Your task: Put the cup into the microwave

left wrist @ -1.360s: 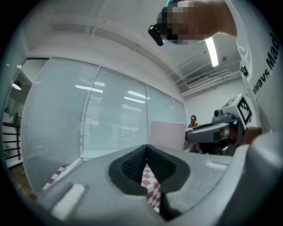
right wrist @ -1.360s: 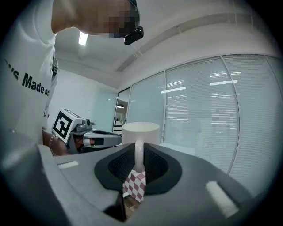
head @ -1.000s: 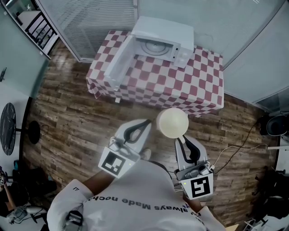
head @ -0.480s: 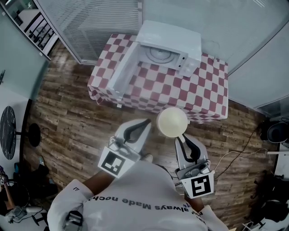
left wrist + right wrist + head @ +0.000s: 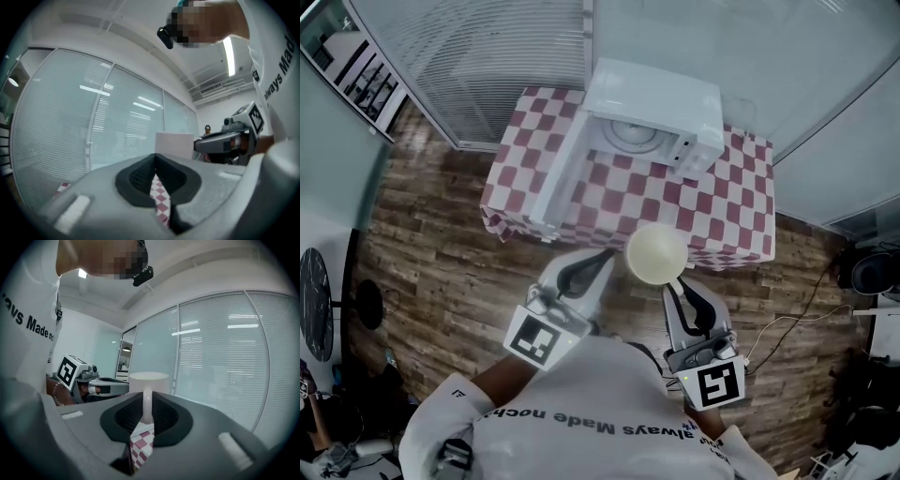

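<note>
Pinching the cup (image 5: 148,377) handle, right tongs (image 5: 146,414); left tongs (image 5: 155,169) pressed together. Only head view shows microwave (image 5: 661,103) door (image 5: 561,173) open.

Left tongs (image 5: 155,161): jaws together at the tips, nothing between them. The slit below the tips shows red-and-white checked cloth (image 5: 160,199). A white cup (image 5: 174,143) sits just beyond the tips, slightly to the right. The right tongs (image 5: 200,144) come in from the right and meet the cup's side, marker cube (image 5: 256,118) behind them. Glass wall with blinds (image 5: 70,122) is on the left, and a white shirt (image 5: 276,70) on the right edge.
</note>
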### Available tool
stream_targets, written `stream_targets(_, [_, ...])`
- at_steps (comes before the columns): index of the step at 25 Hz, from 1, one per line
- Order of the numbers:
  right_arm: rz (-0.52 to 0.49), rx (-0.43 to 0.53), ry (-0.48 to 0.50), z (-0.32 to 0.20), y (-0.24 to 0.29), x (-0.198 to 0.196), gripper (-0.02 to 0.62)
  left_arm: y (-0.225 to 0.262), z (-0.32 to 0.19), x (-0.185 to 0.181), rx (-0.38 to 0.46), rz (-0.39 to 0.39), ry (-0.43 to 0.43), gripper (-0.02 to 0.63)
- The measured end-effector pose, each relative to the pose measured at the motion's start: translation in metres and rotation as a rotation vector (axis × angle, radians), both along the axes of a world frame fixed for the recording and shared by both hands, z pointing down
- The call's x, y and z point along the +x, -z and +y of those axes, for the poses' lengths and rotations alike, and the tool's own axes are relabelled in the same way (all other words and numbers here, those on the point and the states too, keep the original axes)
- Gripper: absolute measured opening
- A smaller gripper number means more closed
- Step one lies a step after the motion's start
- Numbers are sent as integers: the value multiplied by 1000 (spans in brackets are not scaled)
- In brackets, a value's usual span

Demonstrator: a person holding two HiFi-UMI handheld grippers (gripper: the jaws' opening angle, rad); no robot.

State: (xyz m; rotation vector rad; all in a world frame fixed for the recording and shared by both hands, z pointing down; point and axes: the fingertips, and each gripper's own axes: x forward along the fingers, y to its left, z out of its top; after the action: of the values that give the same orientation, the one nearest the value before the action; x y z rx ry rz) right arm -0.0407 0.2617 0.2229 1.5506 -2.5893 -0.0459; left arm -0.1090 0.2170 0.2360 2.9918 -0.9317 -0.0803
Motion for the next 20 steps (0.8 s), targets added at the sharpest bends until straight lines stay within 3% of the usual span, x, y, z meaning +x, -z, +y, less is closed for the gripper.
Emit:
stream_targets(13, [-3,-37,-27,-48,-18,-28,43,-23,-45,-27,-54,-8,-29,2])
stream_targets(20, [-6,-17,-14,-66,-13,-33,43,-20,-62,-29,-42,0,-25,2])
